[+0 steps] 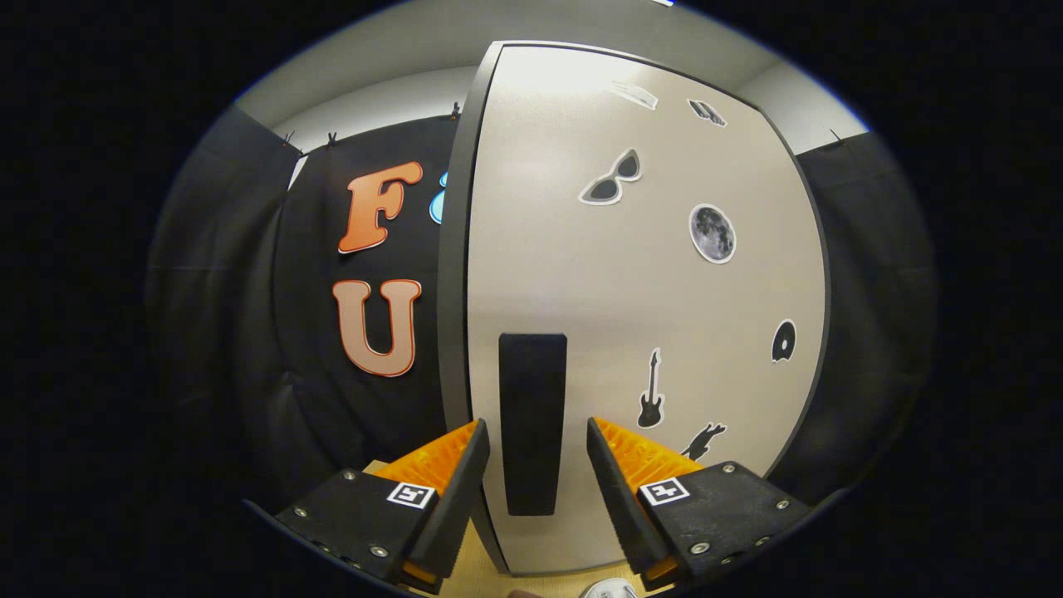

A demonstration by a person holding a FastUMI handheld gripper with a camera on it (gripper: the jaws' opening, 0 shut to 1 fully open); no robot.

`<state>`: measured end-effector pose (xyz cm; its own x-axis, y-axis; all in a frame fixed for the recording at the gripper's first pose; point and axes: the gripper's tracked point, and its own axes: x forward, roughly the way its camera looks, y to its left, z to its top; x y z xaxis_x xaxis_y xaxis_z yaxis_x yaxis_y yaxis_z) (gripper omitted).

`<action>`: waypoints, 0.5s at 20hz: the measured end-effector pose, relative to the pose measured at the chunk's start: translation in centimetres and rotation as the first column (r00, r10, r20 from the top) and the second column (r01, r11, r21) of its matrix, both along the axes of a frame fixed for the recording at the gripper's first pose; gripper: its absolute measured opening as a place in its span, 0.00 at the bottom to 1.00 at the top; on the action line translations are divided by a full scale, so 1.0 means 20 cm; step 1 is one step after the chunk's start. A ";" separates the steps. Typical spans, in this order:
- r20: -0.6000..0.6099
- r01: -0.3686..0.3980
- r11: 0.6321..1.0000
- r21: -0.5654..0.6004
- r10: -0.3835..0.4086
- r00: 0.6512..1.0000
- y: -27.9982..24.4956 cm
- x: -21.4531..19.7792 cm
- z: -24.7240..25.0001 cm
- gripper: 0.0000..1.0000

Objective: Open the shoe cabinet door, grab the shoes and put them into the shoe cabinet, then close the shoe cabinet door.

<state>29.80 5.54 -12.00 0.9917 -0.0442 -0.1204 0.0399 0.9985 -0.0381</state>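
Straight ahead of the tool (pixel 536 448) stands the shoe cabinet door (pixel 648 299), pale, closed as far as I can judge, with its dark left edge turned slightly toward the camera. Fingers are spread apart, gripping nothing. The black vertical handle (pixel 532 419) sits in the gap between them, a little beyond the tips; neither finger touches it, clearance visible on both sides.

Stickers on the door: sunglasses (pixel 612 179), moon (pixel 712 233), guitar (pixel 651 390), a few others too small to name. Light wooden table (pixel 473 565) visible below the fingers. Shoes: no sighting to report.

Step in hand, my reading: first one, taking the handle to open the door.

Risks from here:
- Closing too early. Handle lies ahead of the tips, so the fingers may pinch only its front face and slip off when pulled.
- Handle looks smooth and flat; a shallow grip could slide along it.
- Hinge side cannot be told for certain. Pulling straight rather than along the door's arc could twist the grip loose.
- Light cabinet may shift on the table under a hard tug.
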 end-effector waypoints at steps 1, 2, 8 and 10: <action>0.014 0.015 1.000 -0.009 -0.015 1.000 -0.01 0.00 0.02 0.65; 0.012 0.004 1.000 -0.007 -0.004 1.000 0.00 0.02 0.01 0.60; -0.028 -0.050 0.998 0.030 0.051 0.998 0.03 0.02 -0.03 0.35; -0.028 -0.049 0.999 0.009 0.050 0.998 0.03 0.01 -0.03 0.32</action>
